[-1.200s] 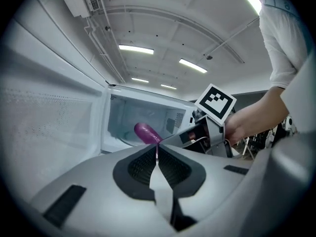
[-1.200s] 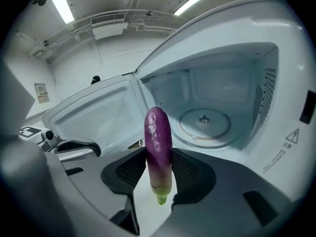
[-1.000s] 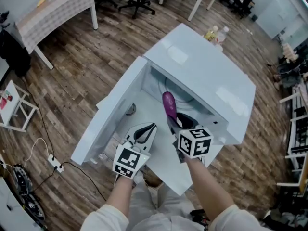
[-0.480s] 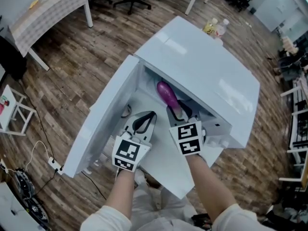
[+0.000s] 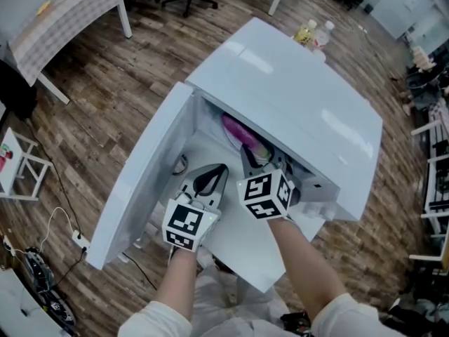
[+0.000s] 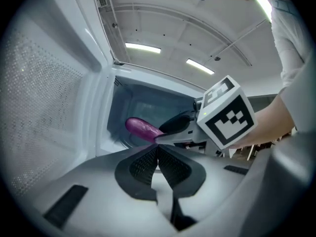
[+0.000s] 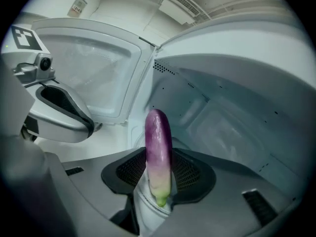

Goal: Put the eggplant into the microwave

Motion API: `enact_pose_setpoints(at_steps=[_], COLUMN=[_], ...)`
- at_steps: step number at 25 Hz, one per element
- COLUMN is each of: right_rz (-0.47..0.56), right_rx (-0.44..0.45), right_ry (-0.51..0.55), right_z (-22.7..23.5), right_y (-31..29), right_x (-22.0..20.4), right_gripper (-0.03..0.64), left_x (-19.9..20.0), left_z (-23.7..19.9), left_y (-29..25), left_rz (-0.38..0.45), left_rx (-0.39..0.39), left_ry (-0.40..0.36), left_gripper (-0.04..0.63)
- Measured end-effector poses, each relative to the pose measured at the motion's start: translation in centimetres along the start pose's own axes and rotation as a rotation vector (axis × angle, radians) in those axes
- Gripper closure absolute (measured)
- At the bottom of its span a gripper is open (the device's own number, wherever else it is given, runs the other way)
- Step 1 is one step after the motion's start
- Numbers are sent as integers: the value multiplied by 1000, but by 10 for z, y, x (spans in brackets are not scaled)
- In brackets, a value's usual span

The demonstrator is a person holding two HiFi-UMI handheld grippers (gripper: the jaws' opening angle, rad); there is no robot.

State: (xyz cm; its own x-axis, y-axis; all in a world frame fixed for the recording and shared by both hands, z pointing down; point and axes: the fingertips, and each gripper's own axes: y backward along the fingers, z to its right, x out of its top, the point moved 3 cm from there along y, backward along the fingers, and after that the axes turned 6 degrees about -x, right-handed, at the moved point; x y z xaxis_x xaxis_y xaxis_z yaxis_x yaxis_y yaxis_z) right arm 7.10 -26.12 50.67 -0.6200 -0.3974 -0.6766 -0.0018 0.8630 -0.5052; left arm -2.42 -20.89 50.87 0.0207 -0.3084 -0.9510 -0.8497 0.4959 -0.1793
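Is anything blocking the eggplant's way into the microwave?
Nothing visible. The door is open, and the eggplant in the right gripper is at the microwave's mouth.

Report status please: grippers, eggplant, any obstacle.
Right hand-held gripper shut on eggplant, its tip inside the open microwave. Left hand-held gripper shut, empty. No obstacle seen.

1 eggplant (image 5: 238, 133), 1 microwave (image 5: 295, 97), 2 tools: left tool (image 5: 214, 176) & right tool (image 5: 254, 161). By the microwave's far corner: 2 bottles (image 5: 306, 32). On the floor (image 5: 140, 69): 1 power strip (image 5: 78, 239).
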Motion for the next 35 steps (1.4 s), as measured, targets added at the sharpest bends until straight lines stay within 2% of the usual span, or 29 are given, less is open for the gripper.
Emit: enact_pose_setpoints(at_steps=[4,9,13,17,22,35], right_rz=[-63,-129,-137,-124,-101,18], right_rx=[-27,-51,-52,-41,-34,-43], right_ry=[-31,55,72,61,46,7], right_z=[4,-1,0,1,-3,-10], right_y=[-13,-21,-25,-27,-23,10], right_x=[-4,-10,-12,-11,-10,10], right_gripper=[438,437,437,435,385,385], left_x=[1,3,3,2,-2,-3], left_z=[1,-1,-2,-2,-3,2], left_y=[-5,-4,-3,-2,1,8], left_rz=[-2,-4,-10,-13,-19,-22], left_rx=[-12,-12,-17,-21,-20,-19], left_ry=[-3,4,4,1,8,13], left_gripper=[592,592,592,592,592,592])
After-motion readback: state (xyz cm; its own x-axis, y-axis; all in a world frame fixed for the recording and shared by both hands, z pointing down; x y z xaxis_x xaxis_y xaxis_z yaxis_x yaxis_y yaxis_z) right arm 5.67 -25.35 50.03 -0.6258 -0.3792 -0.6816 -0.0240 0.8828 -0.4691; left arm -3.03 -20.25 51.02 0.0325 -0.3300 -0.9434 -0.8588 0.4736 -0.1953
